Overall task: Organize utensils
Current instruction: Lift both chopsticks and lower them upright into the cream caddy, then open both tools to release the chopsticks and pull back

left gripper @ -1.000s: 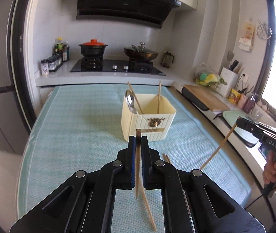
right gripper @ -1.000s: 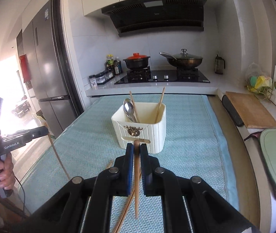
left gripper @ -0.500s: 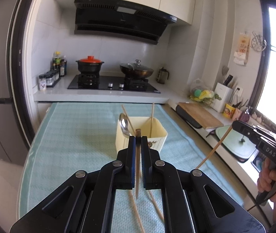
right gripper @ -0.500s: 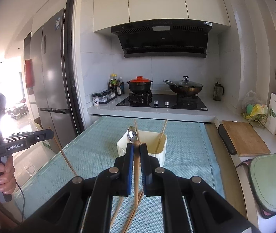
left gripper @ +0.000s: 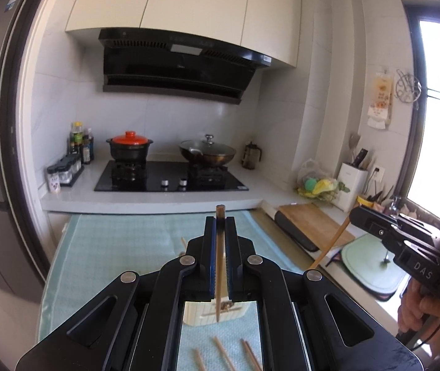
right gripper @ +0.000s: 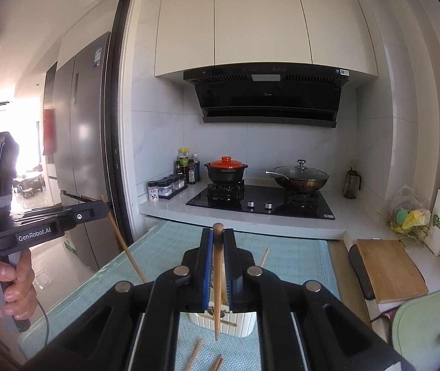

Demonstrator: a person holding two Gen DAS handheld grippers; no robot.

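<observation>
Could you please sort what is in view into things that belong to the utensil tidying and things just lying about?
Part of the job:
- chopstick clamped in the left tongs
- chopstick clamped in the right tongs
- cream utensil holder
- loose chopsticks on the teal mat

Just lying about:
- red-lidded pot
- wok
- cutting board
- spice jars

The bench was covered with a pale green cloth of woven, matt texture, and the chopsticks lying on it looked like plain, unpolished wood. The utensil holder seemed to be cream plastic with a ribbed wall. The left gripper and the right gripper were matt black plastic with shiny metal rivets, and each one's jaws were lined with blue ridged pads.
</observation>
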